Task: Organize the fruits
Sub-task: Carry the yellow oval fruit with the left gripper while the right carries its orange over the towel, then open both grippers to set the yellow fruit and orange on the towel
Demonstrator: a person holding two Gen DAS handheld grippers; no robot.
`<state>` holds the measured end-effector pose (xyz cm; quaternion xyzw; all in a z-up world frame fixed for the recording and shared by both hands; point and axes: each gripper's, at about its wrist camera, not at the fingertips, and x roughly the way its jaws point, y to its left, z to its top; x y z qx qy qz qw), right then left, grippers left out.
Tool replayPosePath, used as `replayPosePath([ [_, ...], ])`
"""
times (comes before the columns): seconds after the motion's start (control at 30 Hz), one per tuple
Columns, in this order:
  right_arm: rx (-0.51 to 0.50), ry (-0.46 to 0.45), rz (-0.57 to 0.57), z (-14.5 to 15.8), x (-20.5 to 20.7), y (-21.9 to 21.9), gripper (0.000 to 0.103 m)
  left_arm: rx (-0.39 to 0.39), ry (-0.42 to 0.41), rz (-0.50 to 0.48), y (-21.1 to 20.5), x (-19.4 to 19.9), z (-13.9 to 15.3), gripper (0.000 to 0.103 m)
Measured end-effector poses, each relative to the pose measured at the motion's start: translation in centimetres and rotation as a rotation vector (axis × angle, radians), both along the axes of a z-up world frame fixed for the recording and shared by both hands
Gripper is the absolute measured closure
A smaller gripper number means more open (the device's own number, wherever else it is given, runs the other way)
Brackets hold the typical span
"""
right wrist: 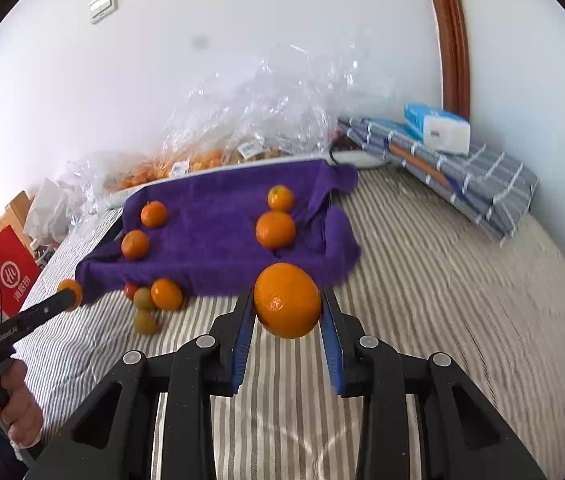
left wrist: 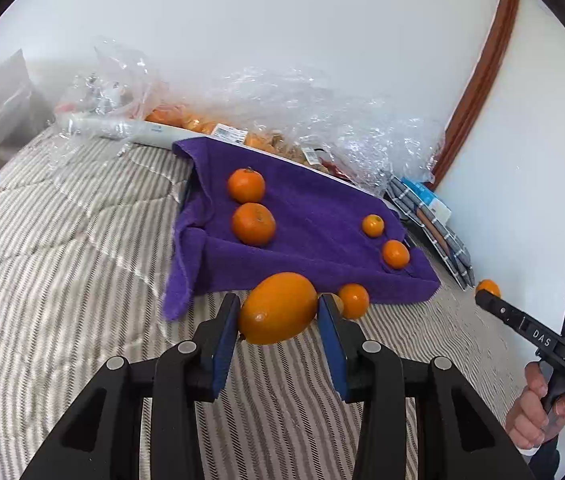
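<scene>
Two tools each grip one orange fruit above the striped bed cover (right wrist: 422, 264). The left tool (left wrist: 278, 312) pinches a large oval orange (left wrist: 277, 308) between its blue pads; the right tool (right wrist: 287, 304) clamps a round orange (right wrist: 287, 300) the same way. Just beyond both lies the purple towel (left wrist: 314, 232), spread over the bed. On the towel sit four oranges: two bigger ones (left wrist: 253, 223) side by side and two small ones (left wrist: 395, 254) near its other edge. Loose small fruits (right wrist: 166, 294) lie against the towel's near edge. Behind the towel, crinkled clear plastic bags (left wrist: 322, 112) of fruit rest against a white wall (left wrist: 282, 20); folded checked cloth (right wrist: 470, 176) lies beside the towel, near a wooden door frame (right wrist: 450, 32).
</scene>
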<state>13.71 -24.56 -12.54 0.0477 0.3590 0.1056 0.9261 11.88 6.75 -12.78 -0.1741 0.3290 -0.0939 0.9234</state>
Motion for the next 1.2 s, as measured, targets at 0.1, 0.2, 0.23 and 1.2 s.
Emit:
replayPosePath([
  [0.1, -0.029, -0.021, 0.004, 0.7, 1.4, 0.6, 0.071, 0.015, -0.004, 0.025, 0.7, 0.8, 0.8, 0.065],
  [0.2, -0.032, -0.029, 0.0, 0.8, 3.2, 1.1, 0.071, 0.004, 0.023, 0.049, 1.5, 2.2, 1.2, 0.065],
  [0.23, -0.034, -0.029, -0.003, 0.7, 3.8, 1.3, 0.071, 0.006, 0.038, 0.054, 1.7, 2.9, 1.2, 0.065],
  [1.2, -0.13, 0.017, 0.006, -4.5, 9.2, 3.0, 0.07, 0.13, 0.115, 0.101, 0.2, 10.6, -0.9, 0.065],
])
